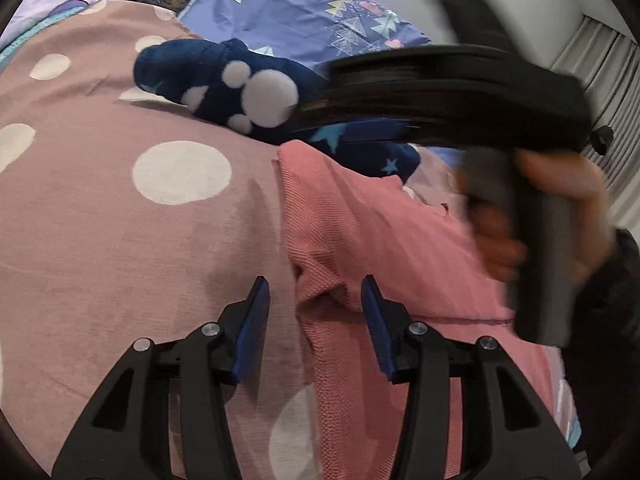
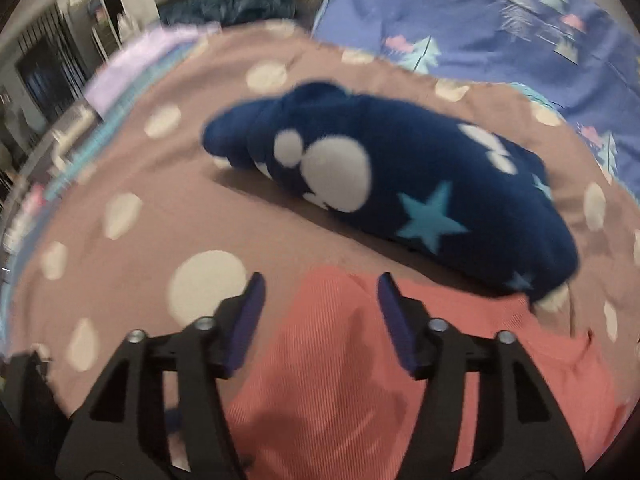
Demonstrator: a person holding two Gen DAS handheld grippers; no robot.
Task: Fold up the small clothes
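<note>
Dotted blanket fills both frames; pink garment lies lower centre, navy garment above. My left gripper and right gripper gape, empty. Risk: pinching blanket along with fabric.

Black tongs, blue pads, silver screws, bare-skinned hand.
</note>
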